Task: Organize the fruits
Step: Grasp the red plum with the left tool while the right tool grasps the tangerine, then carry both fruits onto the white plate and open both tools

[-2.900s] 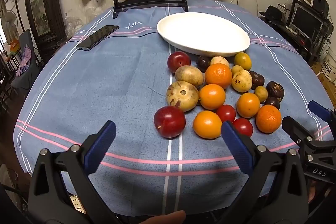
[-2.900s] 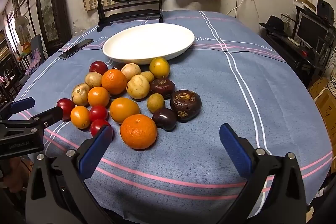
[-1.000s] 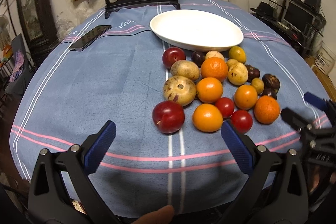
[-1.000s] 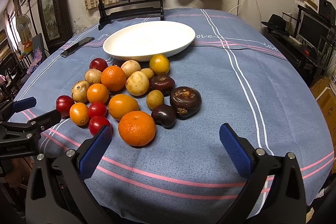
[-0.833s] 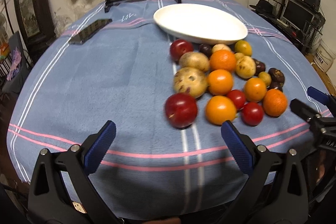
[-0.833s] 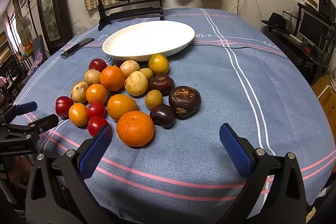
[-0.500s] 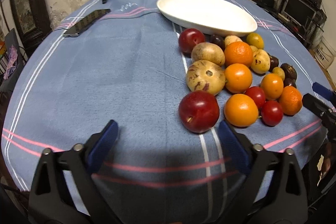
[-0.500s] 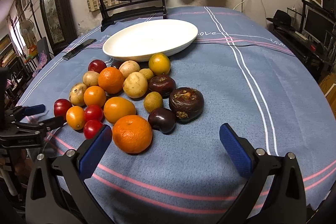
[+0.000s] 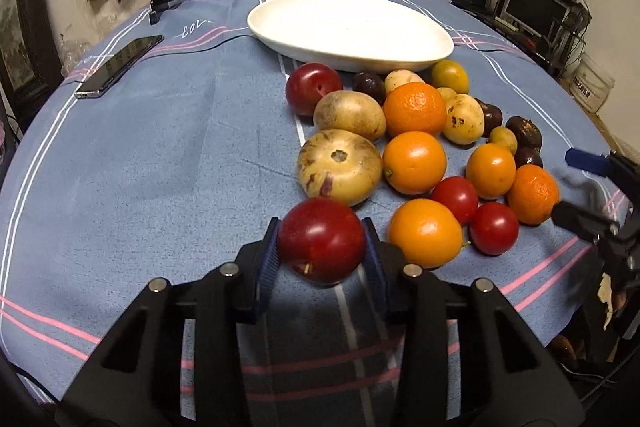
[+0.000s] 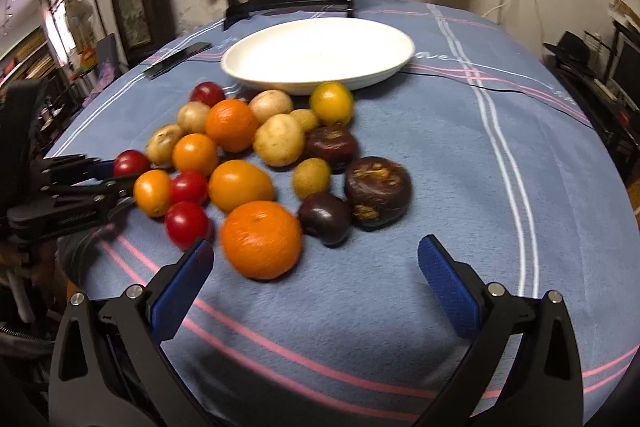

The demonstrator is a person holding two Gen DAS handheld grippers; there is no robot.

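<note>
closing around the round dark-red plum (image 9: 321,239), the left gripper (image 9: 321,259) has its two blue pads at the fruit's left and right flanks, and in the left wrist view they look to be touching the skin, so the jaws read as clamping on it while they draw in. the plum sits low in the centre of that frame, squarely between the fingers, at the near edge of the fruit pile on the blue striped tablecloth (image 9: 140,147). it has no long axis to speak of; its small stem end faces the lower left, toward the camera.

the relation that matters for the next move: the shallow white oval dish (image 9: 348,27) lies straight up the frame from the jaws, at the far side of the pile, with the speckled tan round fruit (image 9: 339,167) just beyond the plum and in the way. my judgement is that the plum must go up before it goes forward, or it will knock that neighbour.

the right gripper (image 10: 316,283) hangs with its jaws wide apart and nothing between them, low in the right wrist view, nearest the big bumpy orange mandarin (image 10: 261,239) above and left of its gap. the left hand is plainly the nearer one for the plum.
</note>
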